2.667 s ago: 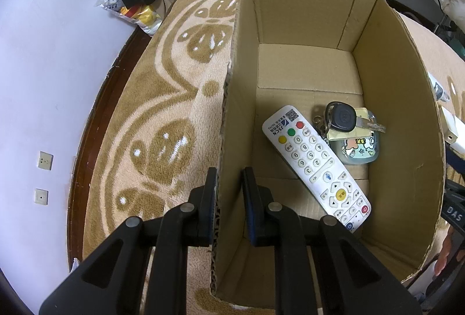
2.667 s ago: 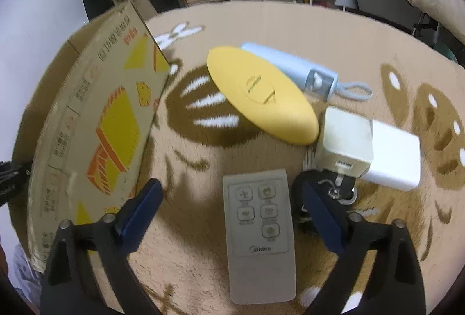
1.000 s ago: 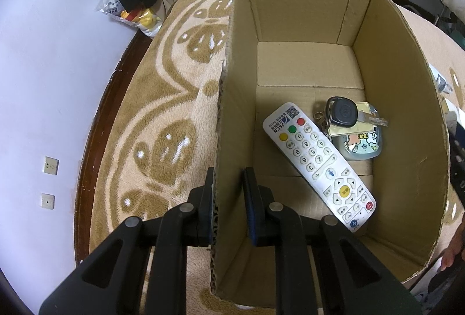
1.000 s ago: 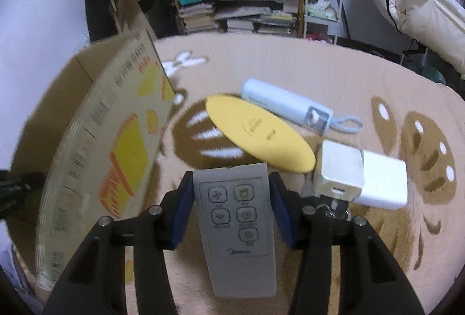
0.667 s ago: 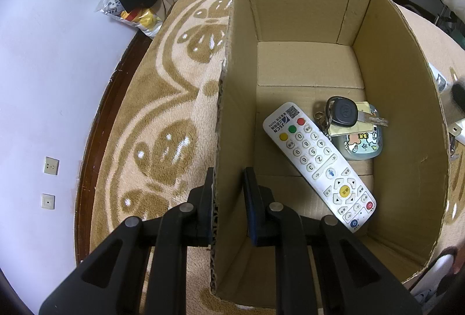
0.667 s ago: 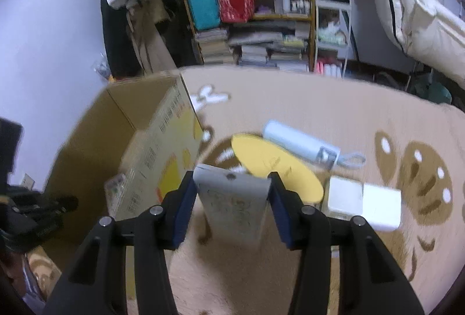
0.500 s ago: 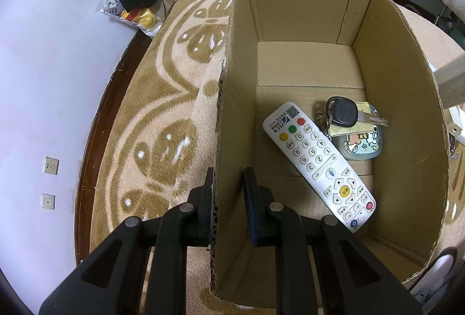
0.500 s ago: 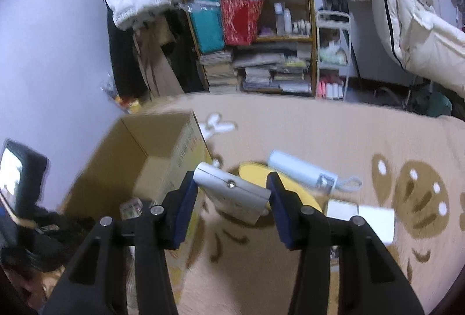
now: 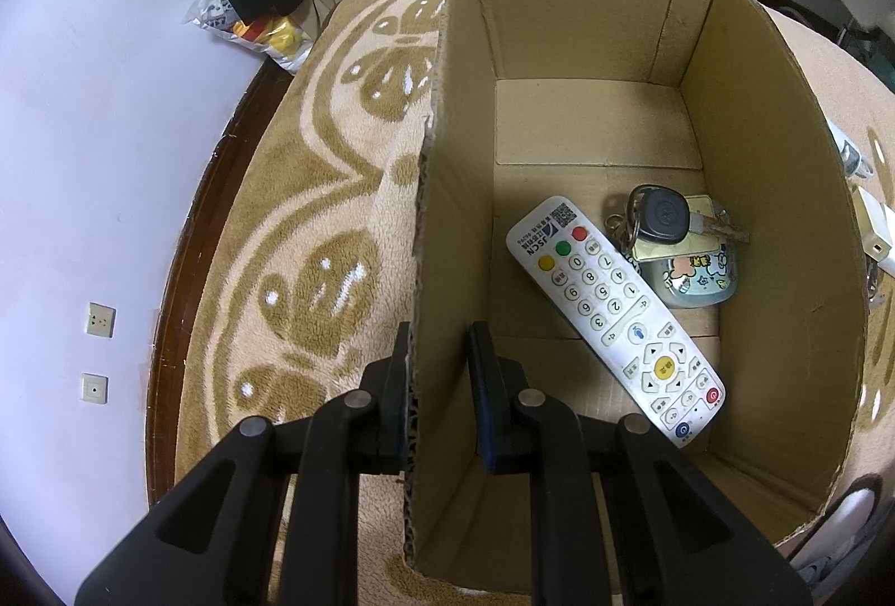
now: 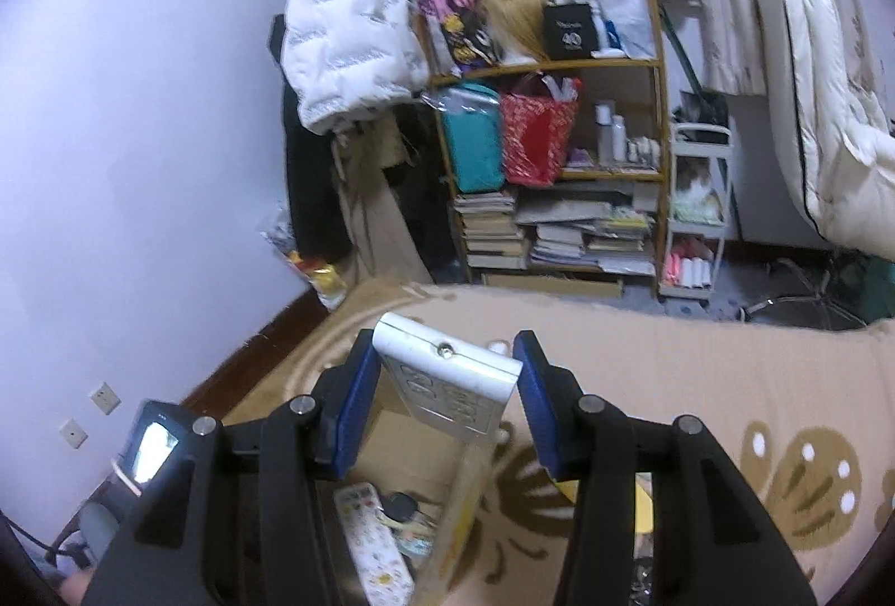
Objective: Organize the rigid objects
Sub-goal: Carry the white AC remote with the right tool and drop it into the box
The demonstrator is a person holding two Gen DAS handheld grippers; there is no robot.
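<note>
Down by the near left corner of the cardboard box (image 9: 587, 46), the left gripper (image 9: 439, 382) straddles the box's left wall, one finger outside and one inside; the outer pad looks to touch the cardboard, the inner one shows a sliver of gap, so I'd call it clamped on the wall but loosely. Just past it on the box floor lies a long white remote (image 9: 612, 318), slanting from the middle toward the near right corner, and touching its far side sits a car key (image 9: 660, 214) on top of a small cartoon-printed case (image 9: 691, 270). Over on the other side, the right gripper (image 10: 444, 396) is closed on a small grey remote (image 10: 447, 376), its blue pads (image 10: 358, 399) pressing the two long edges, and it hangs in the air above the box with the carpet (image 10: 699, 382) beyond and a cluttered shelf (image 10: 559, 169) against the far wall. That remote looks light, stiff and hard-shelled, so the edge grip suits it; the plastic sides seem smooth, though, and it could slip if tilted steeply. It should tolerate a short drop, and the bare floor at the far end of the box looks the easiest landing spot.
</note>
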